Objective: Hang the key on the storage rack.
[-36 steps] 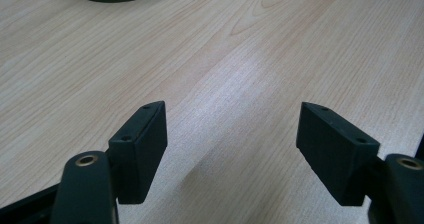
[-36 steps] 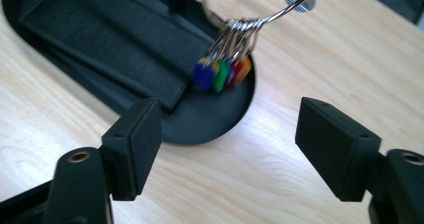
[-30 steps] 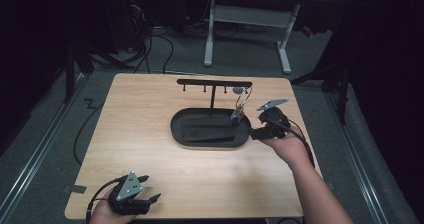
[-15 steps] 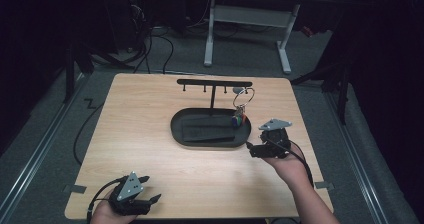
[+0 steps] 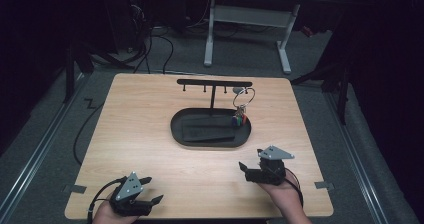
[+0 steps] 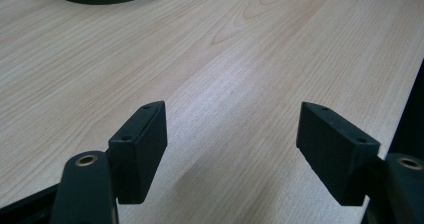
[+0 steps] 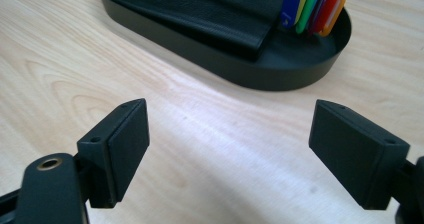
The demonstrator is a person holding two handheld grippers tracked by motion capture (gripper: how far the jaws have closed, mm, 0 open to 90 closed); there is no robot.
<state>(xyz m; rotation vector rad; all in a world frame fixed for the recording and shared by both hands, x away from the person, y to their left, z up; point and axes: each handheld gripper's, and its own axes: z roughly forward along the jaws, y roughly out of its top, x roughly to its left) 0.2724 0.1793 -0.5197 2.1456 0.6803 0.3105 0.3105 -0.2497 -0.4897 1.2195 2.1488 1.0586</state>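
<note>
Keys (image 5: 240,115) hanging on rack (image 5: 214,83) ahead of right gripper (image 5: 248,168); both grippers released, left gripper (image 5: 150,196) idle; seemingly done.

overhead light falls on the pale table (image 5: 150,134) while the surrounding room sits in deep shadow; close gripper views are sharp, with soft glare.

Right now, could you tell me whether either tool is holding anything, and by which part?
Nothing is held. The left tool and right tool are both open over bare table; the keyring hangs from the rack.
</note>
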